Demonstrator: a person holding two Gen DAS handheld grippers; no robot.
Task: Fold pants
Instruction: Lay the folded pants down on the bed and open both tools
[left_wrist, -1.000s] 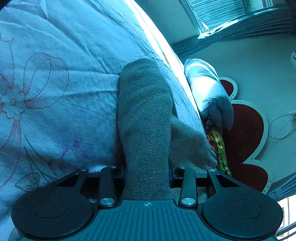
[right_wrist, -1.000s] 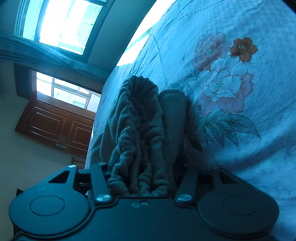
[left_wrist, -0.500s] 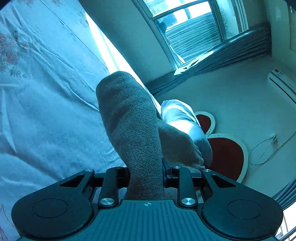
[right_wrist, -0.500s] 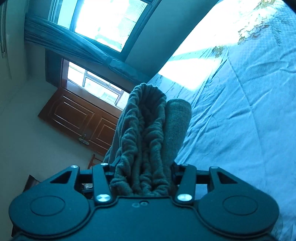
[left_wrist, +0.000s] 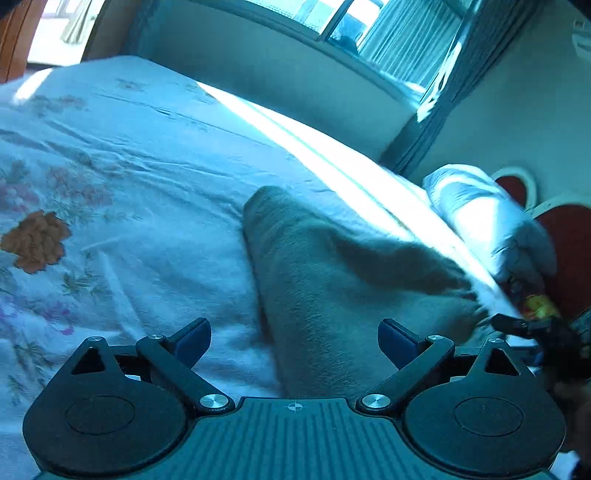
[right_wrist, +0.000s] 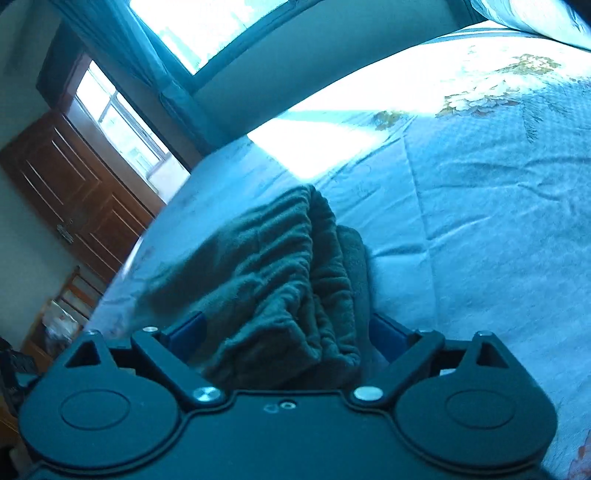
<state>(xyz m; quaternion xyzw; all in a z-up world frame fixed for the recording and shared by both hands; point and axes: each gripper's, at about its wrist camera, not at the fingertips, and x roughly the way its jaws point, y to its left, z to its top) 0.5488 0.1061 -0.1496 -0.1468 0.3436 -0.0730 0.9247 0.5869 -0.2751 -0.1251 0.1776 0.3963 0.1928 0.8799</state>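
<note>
The grey fleece pants lie on the flowered quilt (left_wrist: 122, 229). In the left wrist view a folded leg end (left_wrist: 314, 295) runs forward between the jaws of my left gripper (left_wrist: 294, 338). Those jaws are opening and stand wide, with the blue pads (left_wrist: 192, 336) clear of the cloth. In the right wrist view the bunched elastic waistband (right_wrist: 280, 280) sits between the jaws of my right gripper (right_wrist: 288, 330). These jaws are opening too, and the blue pads (right_wrist: 388, 332) no longer squeeze the cloth.
A rolled pale pillow (left_wrist: 487, 221) and a red headboard (left_wrist: 569, 254) stand past the bed on the right. A black tool (left_wrist: 535, 332) shows at the right edge. A wooden door (right_wrist: 74, 192) and a shelf (right_wrist: 62, 314) are beyond the bed's left side.
Both grippers were clamped on the pants and have now spread wide. Both views have rolled towards level, and the cloth has sunk onto the quilt.
</note>
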